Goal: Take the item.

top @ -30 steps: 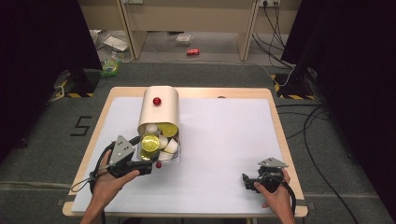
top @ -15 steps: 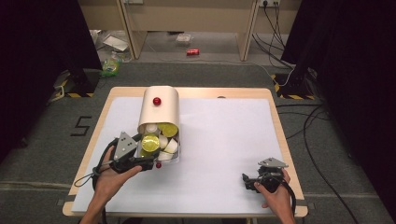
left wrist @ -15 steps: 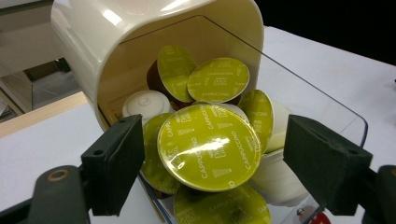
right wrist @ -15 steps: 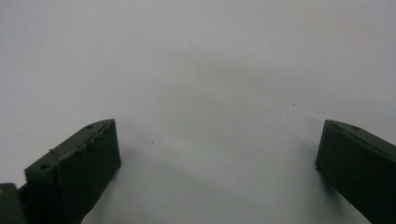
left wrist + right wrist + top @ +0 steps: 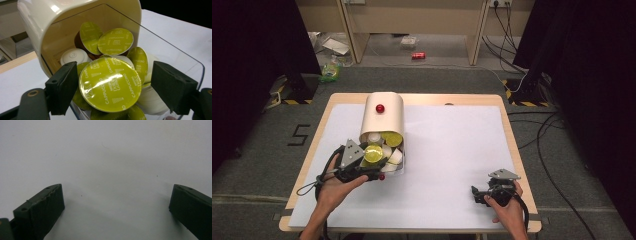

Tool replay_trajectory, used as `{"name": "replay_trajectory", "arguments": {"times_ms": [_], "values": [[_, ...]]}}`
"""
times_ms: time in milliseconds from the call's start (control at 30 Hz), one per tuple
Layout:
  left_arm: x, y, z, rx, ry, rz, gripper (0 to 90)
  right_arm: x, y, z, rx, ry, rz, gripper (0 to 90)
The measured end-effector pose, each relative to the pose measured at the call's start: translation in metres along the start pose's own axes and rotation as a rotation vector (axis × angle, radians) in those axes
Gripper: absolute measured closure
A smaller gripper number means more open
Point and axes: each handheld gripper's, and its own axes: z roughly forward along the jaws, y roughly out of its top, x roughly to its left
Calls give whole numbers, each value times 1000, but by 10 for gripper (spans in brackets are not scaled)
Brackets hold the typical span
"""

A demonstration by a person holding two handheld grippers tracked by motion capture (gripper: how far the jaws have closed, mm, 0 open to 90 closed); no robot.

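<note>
Near the tabletop's left edge, the left gripper straddles a round green foil-lidded coffee capsule in the clear drawer of the cream capsule dispenser. Its jaws have just been closing, not yet touching the capsule. The right gripper, jaws wide apart, rests near the front right corner.

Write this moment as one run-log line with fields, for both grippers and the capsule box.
left gripper: jaws closing around green capsule, a gap on each side | capsule box: lying on its side, capsules spilling out | right gripper: open above white table cover
</note>
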Motion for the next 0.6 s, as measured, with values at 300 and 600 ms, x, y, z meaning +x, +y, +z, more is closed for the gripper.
{"name": "replay_trajectory", "arguments": {"times_ms": [300,600], "values": [[2,1,4,19,6,7,293,0,0,0,0,0,0,3],[3,-1,8,22,6,-3,372,0,0,0,1,0,0,3]]}}
